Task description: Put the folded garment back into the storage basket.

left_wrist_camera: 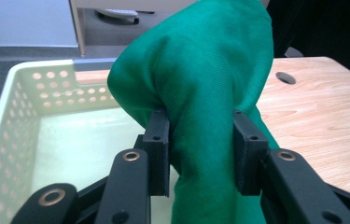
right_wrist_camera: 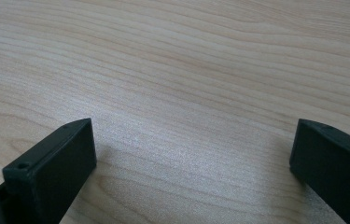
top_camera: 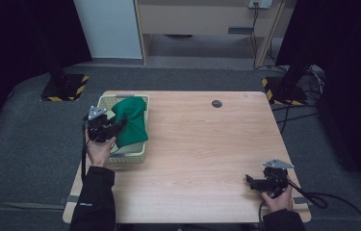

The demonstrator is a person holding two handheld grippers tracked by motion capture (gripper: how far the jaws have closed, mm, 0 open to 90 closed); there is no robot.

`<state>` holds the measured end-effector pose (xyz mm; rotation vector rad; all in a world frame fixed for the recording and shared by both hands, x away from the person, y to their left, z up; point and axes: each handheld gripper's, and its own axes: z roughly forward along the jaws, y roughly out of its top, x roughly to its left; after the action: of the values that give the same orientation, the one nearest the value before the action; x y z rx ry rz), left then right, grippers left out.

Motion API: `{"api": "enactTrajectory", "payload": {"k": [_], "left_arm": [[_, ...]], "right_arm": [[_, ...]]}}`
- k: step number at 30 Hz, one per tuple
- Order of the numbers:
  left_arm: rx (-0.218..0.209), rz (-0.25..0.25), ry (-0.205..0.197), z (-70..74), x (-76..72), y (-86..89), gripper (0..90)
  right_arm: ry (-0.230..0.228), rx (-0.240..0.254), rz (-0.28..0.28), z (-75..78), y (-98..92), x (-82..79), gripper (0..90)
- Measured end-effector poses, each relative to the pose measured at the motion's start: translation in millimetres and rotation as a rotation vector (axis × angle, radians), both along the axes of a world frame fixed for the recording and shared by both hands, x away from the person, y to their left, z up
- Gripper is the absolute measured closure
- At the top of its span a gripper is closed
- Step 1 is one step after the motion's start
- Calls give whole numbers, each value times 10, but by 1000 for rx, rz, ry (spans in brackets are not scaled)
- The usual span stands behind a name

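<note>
Your left gripper (left_wrist_camera: 200,154) is clamped on a bunched fold of the green cloth (left_wrist_camera: 200,70); both pads bite into the fabric, and it bulges above and hangs below them. In the high view the cloth (top_camera: 132,120) sits over the pale perforated basket (top_camera: 108,98) at the table's (top_camera: 207,144) left edge, draped toward the basket's right rim, with the left gripper (top_camera: 120,126) at its left flank.

Key relation: the basket floor lies directly below and slightly to the left of the grip point in the left gripper view, with bare floor showing left of the fabric. The cloth's long axis runs roughly front to back along the basket, and part of it looks to overhang the right rim toward the tabletop. So whether you are lowering it in or lifting it out, I'd judge the move to be mostly vertical with a small sideways component across that right rim.

Your right gripper (top_camera: 249,180) is well apart at the near right corner, jaws spread wide over bare wood (right_wrist_camera: 186,93), holding nothing. The left hand is the only one in reach of the cloth.
</note>
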<state>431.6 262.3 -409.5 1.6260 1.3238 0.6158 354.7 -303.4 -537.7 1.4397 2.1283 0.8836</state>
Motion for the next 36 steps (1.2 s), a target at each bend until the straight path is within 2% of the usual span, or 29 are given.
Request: {"api": "enactTrajectory", "payload": {"k": [8, 18, 22, 26, 34, 36], "left_arm": [[13, 19, 41, -116, 47, 88, 643], [41, 25, 85, -251, 135, 103, 642], [62, 37, 96, -276, 156, 96, 641], [62, 51, 100, -279, 167, 134, 642], [70, 45, 118, -304, 193, 194, 642], [53, 56, 116, -287, 207, 251, 642]], "right_arm": [[1, 1, -1, 1, 1, 0, 4], [1, 1, -1, 1, 1, 0, 4], [1, 1, -1, 1, 1, 0, 4], [1, 1, -1, 1, 1, 0, 4], [0, 0, 0, 0, 0, 0, 4], [0, 0, 0, 0, 0, 0, 4]]}}
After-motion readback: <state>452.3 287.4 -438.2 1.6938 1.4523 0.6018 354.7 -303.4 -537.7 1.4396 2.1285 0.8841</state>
